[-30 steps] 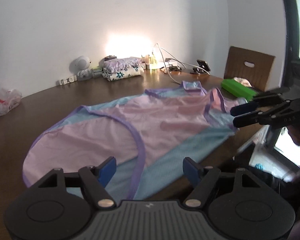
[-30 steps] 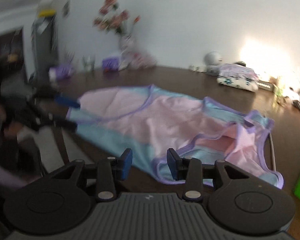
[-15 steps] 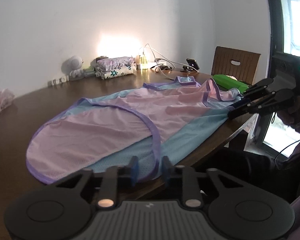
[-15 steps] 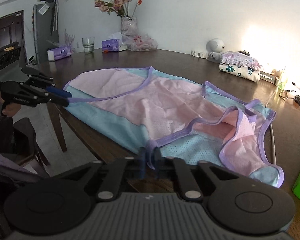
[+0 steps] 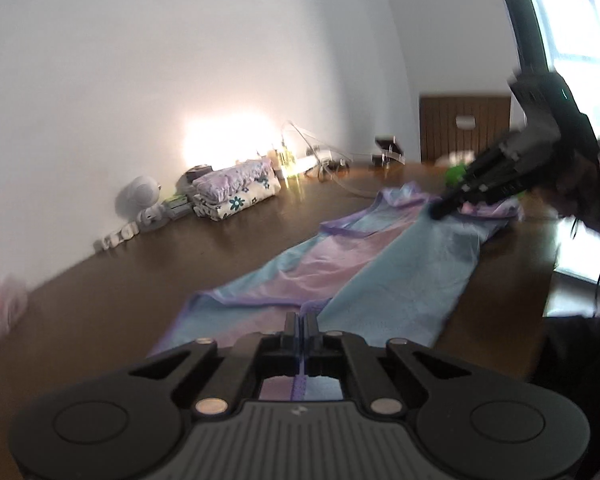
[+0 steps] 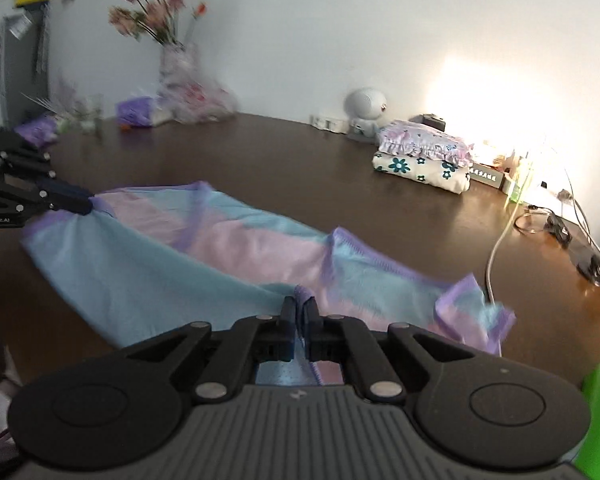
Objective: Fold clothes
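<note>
Both tools are clenched on the purple trim of the dress [image 5: 384, 264]: left tool [image 5: 302, 325] at one end, right tool [image 6: 299, 309] at the other. The dress lies lengthwise on the brown desk [image 6: 284, 160], blue side folded over the pink. Left tool's side reads "Robot.AI", partly cut off.

I see a thin pink-and-blue mesh cloth garment [image 6: 236, 248] with faint sheen on a glossy dark-brown wooden table [image 6: 284, 160].
</note>
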{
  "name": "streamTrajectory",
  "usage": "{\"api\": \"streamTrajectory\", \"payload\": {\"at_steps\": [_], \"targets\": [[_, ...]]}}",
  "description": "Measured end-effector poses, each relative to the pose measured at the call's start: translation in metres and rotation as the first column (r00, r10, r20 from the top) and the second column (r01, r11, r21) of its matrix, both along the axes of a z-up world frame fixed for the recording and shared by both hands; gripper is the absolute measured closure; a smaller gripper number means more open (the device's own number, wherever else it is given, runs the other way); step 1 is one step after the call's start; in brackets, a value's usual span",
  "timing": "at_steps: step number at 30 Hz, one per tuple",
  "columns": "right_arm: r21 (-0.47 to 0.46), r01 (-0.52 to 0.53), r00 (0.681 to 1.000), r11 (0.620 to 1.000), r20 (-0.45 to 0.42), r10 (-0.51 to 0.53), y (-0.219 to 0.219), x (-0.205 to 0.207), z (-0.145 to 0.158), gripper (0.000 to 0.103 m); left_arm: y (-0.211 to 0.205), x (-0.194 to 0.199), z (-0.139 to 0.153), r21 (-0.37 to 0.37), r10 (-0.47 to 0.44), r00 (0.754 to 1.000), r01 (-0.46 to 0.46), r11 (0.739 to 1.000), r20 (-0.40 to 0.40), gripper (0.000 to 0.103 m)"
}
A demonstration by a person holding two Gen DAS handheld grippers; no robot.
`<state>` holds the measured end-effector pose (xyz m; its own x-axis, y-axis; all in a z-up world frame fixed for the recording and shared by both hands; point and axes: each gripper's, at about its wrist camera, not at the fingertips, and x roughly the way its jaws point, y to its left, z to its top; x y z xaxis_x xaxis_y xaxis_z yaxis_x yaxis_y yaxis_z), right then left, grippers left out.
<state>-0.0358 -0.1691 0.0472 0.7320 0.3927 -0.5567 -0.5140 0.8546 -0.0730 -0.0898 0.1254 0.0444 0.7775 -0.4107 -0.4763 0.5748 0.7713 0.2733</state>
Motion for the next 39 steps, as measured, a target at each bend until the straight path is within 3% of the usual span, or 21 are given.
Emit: {"api": "streamTrajectory", "payload": {"at_steps": [2,4,5,6,7,9,12,15,18,22,25,26,29,31,34,36,39], "targets": [[-0.009,0.064,0.998,0.998,-0.024,-0.064,0.007,0.021,-0.006,0.091,-0.003,0.022,-0.005,0.047,0.052,0.999,-0.052,0.998,-0.014,0.101],[-0.013,0.085,0.996,0.996,-0.022,-0.085,0.005,0.023,-0.003,0.079,0.002,0.03,-0.005,0.032,0.072,0.996,-0.07,0.997,-0.049,0.091],[0.008,0.083,0.997,0.997,-0.004,-0.083,-0.007,0.018,0.002,0.063,0.008,0.026,-0.003,0.008,0.083,0.995,-0.083,0.997,-0.045,0.089],[0.03,0.081,0.997,0.996,0.016,-0.081,-0.02,0.011,0.008,0.054,0.014,0.022,-0.001,-0.017,0.095,0.995,-0.096,0.995,-0.042,0.078],[0.052,0.078,0.996,0.996,0.035,-0.08,-0.032,0.005,0.014,0.054,0.019,0.018,0.002,-0.042,0.107,0.994,-0.108,0.993,-0.04,0.06],[0.08,0.043,0.999,0.996,0.024,-0.045,-0.067,-0.008,0.022,0.054,0.029,0.009,0.004,-0.082,0.138,0.99,-0.141,0.987,-0.04,0.044],[0.021,-0.046,0.999,0.999,-0.008,0.046,-0.102,-0.036,0.024,0.054,0.035,-0.005,-0.01,-0.077,0.179,0.98,-0.186,0.98,-0.081,0.043],[-0.029,-0.064,0.995,0.998,-0.081,0.062,-0.112,-0.046,0.014,0.054,0.036,-0.009,-0.023,-0.064,0.212,0.969,-0.221,0.973,-0.126,0.043],[-0.045,-0.056,0.994,0.997,-0.101,0.051,-0.101,-0.048,0.004,0.054,0.032,-0.009,-0.028,-0.026,0.233,0.964,-0.238,0.971,-0.124,0.043],[-0.016,-0.167,0.98,0.986,-0.116,0.164,-0.086,-0.059,-0.006,0.056,0.03,-0.011,-0.032,0.004,0.247,0.962,-0.248,0.969,-0.114,0.043],[-0.06,-0.138,0.984,0.989,-0.125,0.13,-0.078,-0.057,-0.018,0.078,0.032,-0.011,-0.034,0.001,0.249,0.963,-0.25,0.968,-0.109,0.04],[-0.052,-0.118,0.986,0.992,-0.122,0.111,-0.08,-0.057,-0.02,0.092,0.032,-0.011,-0.034,0.001,0.252,0.962,-0.253,0.967,-0.108,0.039],[-0.065,-0.092,0.992,0.994,-0.09,0.086,-0.084,-0.051,-0.012,0.096,0.032,-0.011,-0.034,-0.001,0.262,0.959,-0.263,0.965,-0.106,0.039],[-0.093,-0.006,1.0,0.996,0.005,0.006,-0.089,-0.04,-0.004,0.096,0.032,-0.01,-0.034,-0.002,0.268,0.958,-0.27,0.963,-0.104,0.038],[-0.128,0.225,0.966,0.966,0.159,-0.204,-0.088,-0.02,0.002,0.085,0.033,-0.01,-0.034,-0.003,0.278,0.955,-0.28,0.96,-0.102,0.034],[-0.092,0.309,0.937,0.947,0.197,-0.287,-0.083,-0.016,0.001,0.059,0.033,-0.009,-0.034,-0.004,0.284,0.953,-0.286,0.958,-0.101,0.034],[-0.052,0.368,0.903,0.928,0.257,-0.344,-0.073,-0.027,-0.001,0.051,0.037,-0.01,-0.031,-0.009,0.292,0.949,-0.295,0.956,-0.119,0.035]]}}
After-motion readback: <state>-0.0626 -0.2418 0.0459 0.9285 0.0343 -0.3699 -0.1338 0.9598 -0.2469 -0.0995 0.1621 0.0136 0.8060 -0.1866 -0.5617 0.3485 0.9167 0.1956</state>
